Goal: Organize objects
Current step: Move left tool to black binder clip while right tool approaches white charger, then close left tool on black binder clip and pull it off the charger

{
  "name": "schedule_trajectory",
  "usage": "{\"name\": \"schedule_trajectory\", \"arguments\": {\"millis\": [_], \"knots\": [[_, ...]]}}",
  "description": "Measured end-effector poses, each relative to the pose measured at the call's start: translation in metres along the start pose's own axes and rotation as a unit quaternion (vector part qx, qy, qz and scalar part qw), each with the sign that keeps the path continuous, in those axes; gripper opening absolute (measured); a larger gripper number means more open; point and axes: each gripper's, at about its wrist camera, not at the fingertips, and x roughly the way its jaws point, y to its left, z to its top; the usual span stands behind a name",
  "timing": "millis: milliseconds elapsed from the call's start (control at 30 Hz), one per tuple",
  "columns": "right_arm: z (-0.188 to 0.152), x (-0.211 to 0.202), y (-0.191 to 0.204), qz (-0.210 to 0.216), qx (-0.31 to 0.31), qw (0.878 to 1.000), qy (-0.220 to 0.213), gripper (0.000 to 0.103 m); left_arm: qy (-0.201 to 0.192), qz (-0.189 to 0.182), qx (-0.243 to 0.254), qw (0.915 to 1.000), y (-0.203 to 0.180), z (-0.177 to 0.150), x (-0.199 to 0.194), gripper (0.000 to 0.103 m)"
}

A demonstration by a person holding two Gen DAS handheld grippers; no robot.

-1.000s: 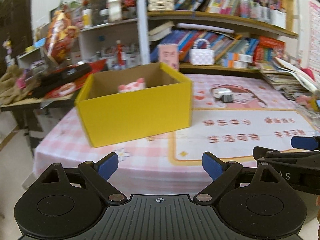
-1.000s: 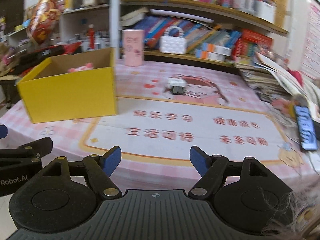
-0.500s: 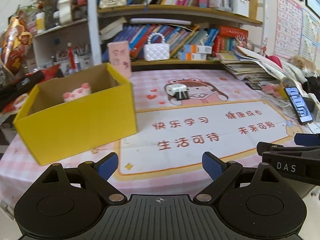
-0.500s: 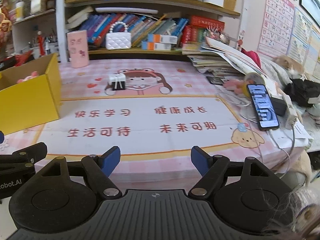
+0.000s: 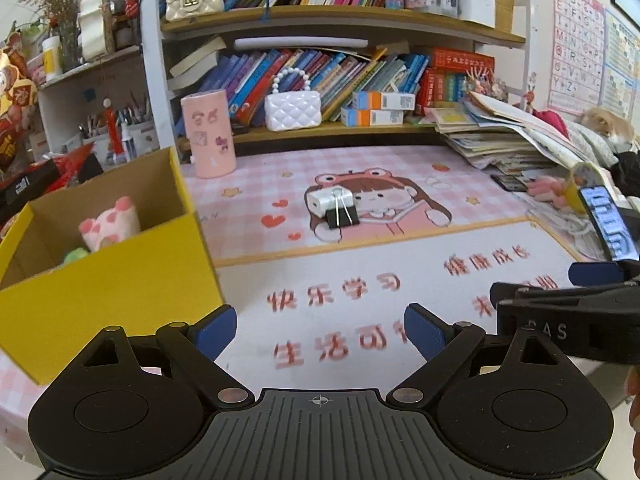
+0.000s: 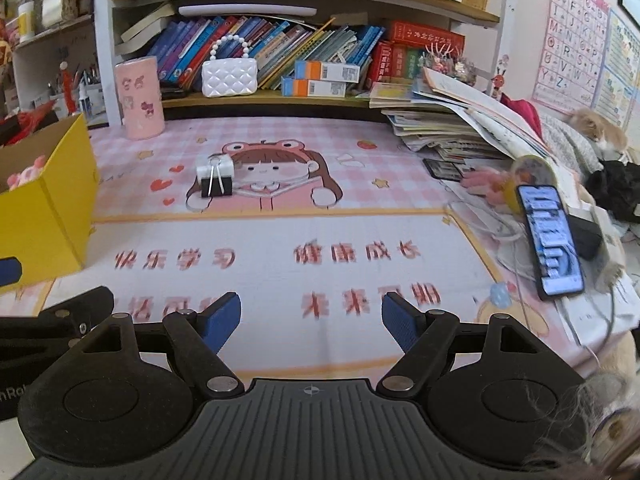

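A yellow cardboard box (image 5: 112, 280) (image 6: 44, 216) stands at the left of the table, with a pink plush toy (image 5: 110, 224) and a green thing inside. On the cartoon mat lie a black binder clip (image 5: 340, 216) (image 6: 216, 186) and a small white block (image 5: 326, 200) (image 6: 214, 168), touching each other. My left gripper (image 5: 318, 328) is open and holds nothing, near the table's front edge beside the box. My right gripper (image 6: 312, 316) is open too, empty, just to the right of the left one.
A pink cylinder (image 5: 208, 136) stands at the back by the bookshelf. A white purse (image 5: 292, 108) sits on the lower shelf. A pile of papers (image 6: 448, 128), a phone (image 6: 550, 236), cables and an orange cat (image 6: 600, 132) crowd the right side.
Both grippers have swung to the right, away from the yellow box. The box has slid to the left edge of both views, and the clip and phone have come into fuller view.
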Motion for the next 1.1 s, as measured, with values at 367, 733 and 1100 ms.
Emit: {"name": "schedule_trajectory", "arguments": {"millis": [367,733,1100], "knots": [[0.063,0.064,-0.034,0.042,0.004,0.999,-0.02,0.076,0.005,0.037,-0.024,0.999,-0.026,0.044,0.061,0.09],[0.123,0.12,-0.055,0.082,0.008,0.996,-0.039,0.076,0.036,0.059,-0.028,0.9972,-0.044,0.082,0.15,0.071],[0.141,0.152,-0.06,0.109,0.006,0.994,-0.018,0.076,0.075,0.074,-0.037,0.9938,-0.052,0.092,0.219,0.06]]}}
